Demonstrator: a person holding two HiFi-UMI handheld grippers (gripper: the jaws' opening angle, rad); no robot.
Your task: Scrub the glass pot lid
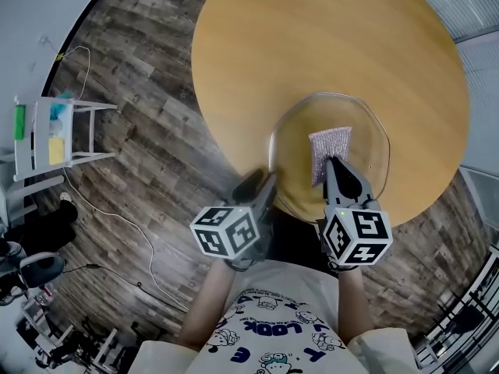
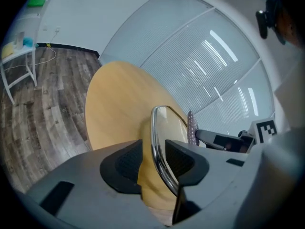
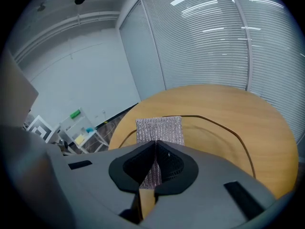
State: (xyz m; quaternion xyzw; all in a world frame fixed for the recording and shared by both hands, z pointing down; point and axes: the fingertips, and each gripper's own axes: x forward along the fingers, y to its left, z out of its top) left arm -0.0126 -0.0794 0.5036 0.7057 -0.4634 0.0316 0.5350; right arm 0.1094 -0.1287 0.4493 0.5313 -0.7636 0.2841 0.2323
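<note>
The glass pot lid [image 1: 366,131] lies on the round wooden table [image 1: 312,37] near its front edge. My left gripper [image 1: 261,187] is at the lid's left near side. In the left gripper view the lid's metal rim [image 2: 155,128] stands between the jaws of the left gripper [image 2: 153,159], close to the right pad, with a gap at the left pad. My right gripper [image 1: 331,164] is shut on a silvery scrubbing cloth [image 1: 329,142], which rests on the glass. In the right gripper view the cloth [image 3: 159,128] sticks out past the closed right gripper [image 3: 155,162], over the lid [image 3: 228,130].
A white rack [image 1: 51,135] with sponges stands on the wooden floor at the far left, and a thin cable [image 1: 117,224] trails from it. The table's far half is bare wood. Window blinds [image 3: 214,37] lie beyond the table.
</note>
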